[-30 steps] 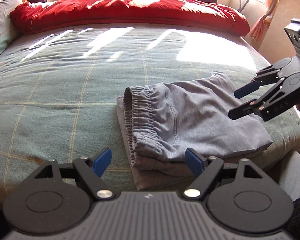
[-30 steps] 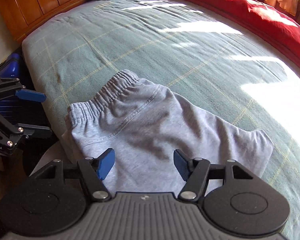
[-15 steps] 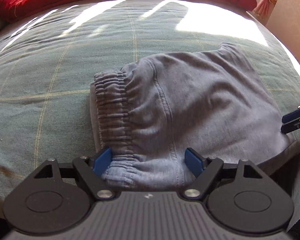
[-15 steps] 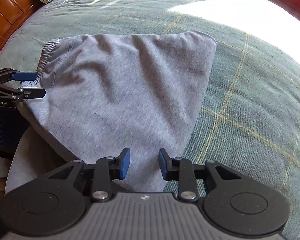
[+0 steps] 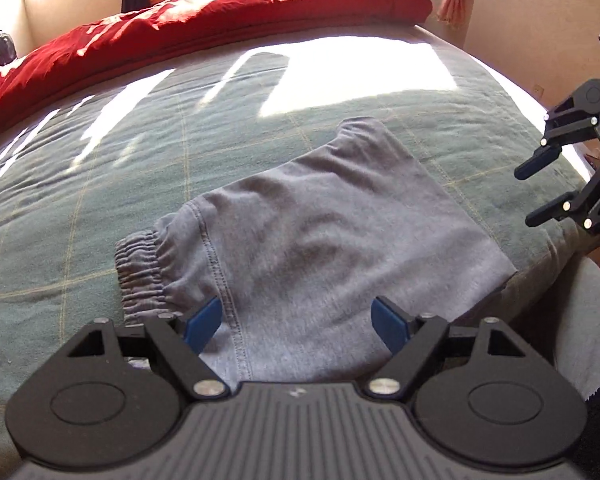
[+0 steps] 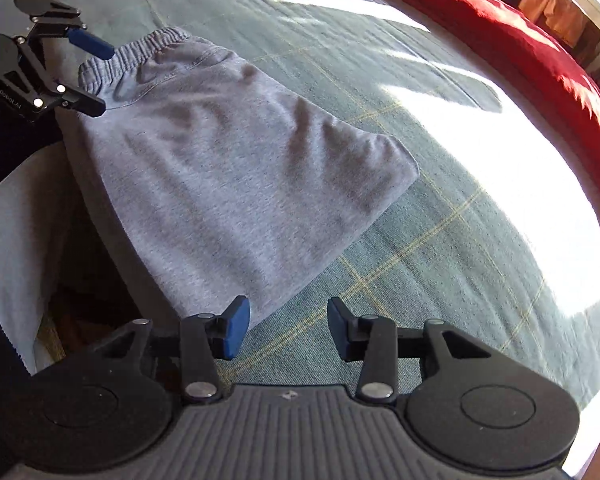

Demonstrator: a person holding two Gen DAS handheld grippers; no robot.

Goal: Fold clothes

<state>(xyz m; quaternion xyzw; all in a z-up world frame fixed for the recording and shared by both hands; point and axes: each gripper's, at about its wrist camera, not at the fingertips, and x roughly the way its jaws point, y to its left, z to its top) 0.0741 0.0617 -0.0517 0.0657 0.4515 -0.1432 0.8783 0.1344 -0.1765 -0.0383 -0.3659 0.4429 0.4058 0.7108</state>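
Near the bed's [image 5: 100, 184] front edge, grey shorts [image 5: 320, 240] are lying folded into a compact stack. Left gripper [image 5: 296, 326] is hovering wide and released above the waistband end; right gripper [image 6: 288, 330], empty, is opening beside the hem. Folding appears mostly done.

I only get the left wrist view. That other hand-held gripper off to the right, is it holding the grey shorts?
Observer: No. Its own view shows the right hand-held gripper with jaws opening and nothing between them. Only green bedspread lies beneath, and the grey shorts end beside one pad.
Operator: And mine, seen from over there?
Observer: The left hand-held gripper is open, with the near end of the elastic waistband between its fingers. I cannot tell if it touches.
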